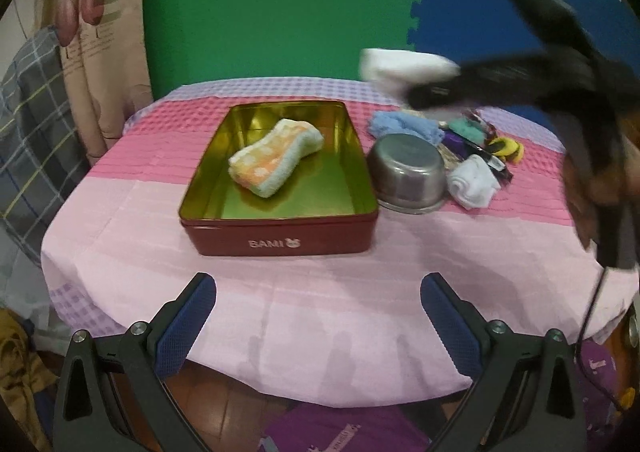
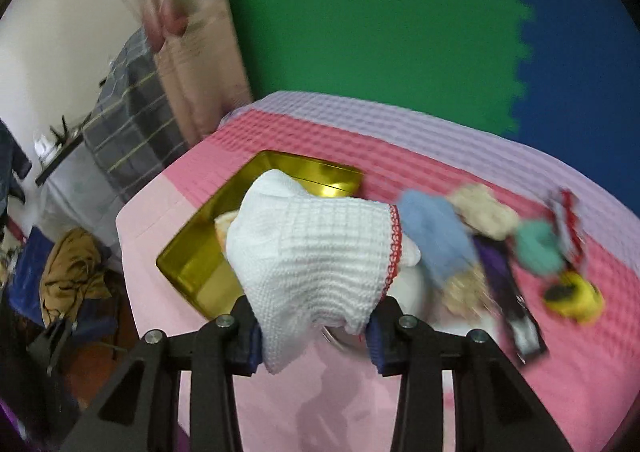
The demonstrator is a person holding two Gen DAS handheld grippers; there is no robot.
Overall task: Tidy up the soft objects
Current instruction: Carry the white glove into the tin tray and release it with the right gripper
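A red tin with a gold inside [image 1: 280,228] stands on the pink tablecloth; a folded orange-and-pale-green towel [image 1: 276,156] lies in it. My right gripper [image 2: 314,328] is shut on a white knitted cloth with a red edge [image 2: 316,252] and holds it in the air above the table, by the tin's [image 2: 192,272] near right side. In the left wrist view this cloth [image 1: 404,66] hangs blurred above the pile. My left gripper [image 1: 318,316] is open and empty, low over the table's front edge.
An upturned steel bowl [image 1: 408,172] sits right of the tin. Behind and beside it lie a blue cloth [image 1: 404,126], a white sock bundle [image 1: 474,180], a teal item [image 2: 538,248], a yellow item [image 2: 576,298] and dark packets [image 2: 516,312]. Clothes lie on the floor at left.
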